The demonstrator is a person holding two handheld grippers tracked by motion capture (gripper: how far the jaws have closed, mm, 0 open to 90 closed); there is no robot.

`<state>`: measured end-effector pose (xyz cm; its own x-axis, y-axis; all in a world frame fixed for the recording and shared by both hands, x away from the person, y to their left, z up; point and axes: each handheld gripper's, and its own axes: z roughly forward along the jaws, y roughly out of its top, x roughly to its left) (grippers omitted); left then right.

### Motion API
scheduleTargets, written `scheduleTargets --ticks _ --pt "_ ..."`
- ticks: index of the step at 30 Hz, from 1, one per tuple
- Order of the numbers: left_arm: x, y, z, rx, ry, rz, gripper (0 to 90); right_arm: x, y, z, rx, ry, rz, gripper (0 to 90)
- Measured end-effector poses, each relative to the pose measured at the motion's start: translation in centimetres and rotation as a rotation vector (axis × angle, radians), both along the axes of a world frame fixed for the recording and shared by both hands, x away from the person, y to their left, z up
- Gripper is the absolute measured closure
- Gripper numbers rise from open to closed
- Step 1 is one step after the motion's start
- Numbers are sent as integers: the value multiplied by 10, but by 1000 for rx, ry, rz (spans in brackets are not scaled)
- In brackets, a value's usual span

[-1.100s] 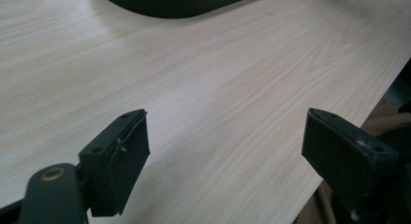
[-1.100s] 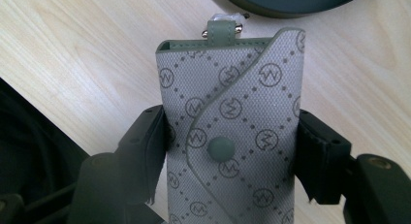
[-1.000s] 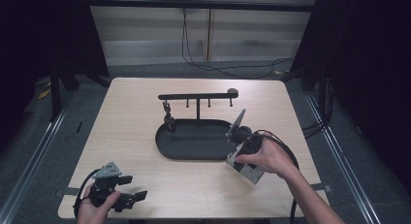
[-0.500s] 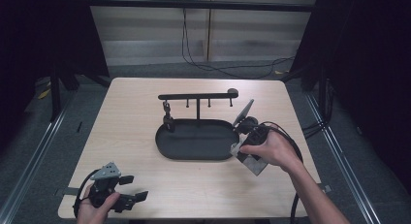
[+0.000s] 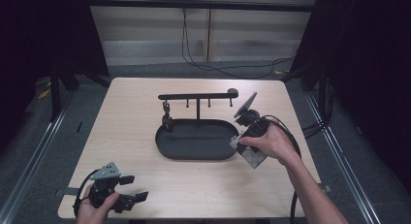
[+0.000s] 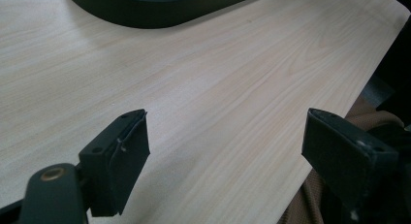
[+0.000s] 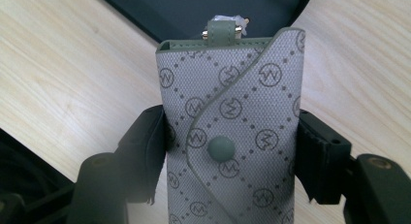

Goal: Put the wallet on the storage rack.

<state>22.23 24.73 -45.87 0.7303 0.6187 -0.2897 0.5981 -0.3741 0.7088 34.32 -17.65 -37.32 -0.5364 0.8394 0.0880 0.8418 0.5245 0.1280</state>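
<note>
My right gripper (image 5: 247, 118) is shut on a grey patterned key pouch (image 5: 246, 105) with a snap button. It holds the pouch slanted just off the right end of the black oval tray (image 5: 167, 149), near the right tip of the black hook bar (image 5: 194, 96). In the right gripper view both pads press the sides of the pouch (image 7: 232, 122), and a small strap with metal ends sticks out of its top over the tray (image 7: 184, 10). My left gripper (image 5: 135, 189) rests open at the table's front left corner, nothing between its jaws (image 6: 228, 151).
A small dark item (image 5: 166, 118) hangs from the bar's left hook, above the tray's left end. The wooden table (image 5: 135, 103) has bare room left of and in front of the tray. Cables trail over the floor behind and to the right.
My right hand has carried the pouch up and away from me, from over the tray's right end to beside the bar's right tip. The left gripper has stayed put.
</note>
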Motion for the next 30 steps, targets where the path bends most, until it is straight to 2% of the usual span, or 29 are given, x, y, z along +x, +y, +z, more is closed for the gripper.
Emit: scheduleTargets --ticks 15,22,30 --pt "0 0 0 8 4 -4 170 15 0 2 95 -31 -74 349" --pt "1 0 -1 26 5 6 171 21 1 -1 131 -26 -101 348" --pt "1 0 -1 31 5 9 171 28 -1 -9 179 -39 -167 348"
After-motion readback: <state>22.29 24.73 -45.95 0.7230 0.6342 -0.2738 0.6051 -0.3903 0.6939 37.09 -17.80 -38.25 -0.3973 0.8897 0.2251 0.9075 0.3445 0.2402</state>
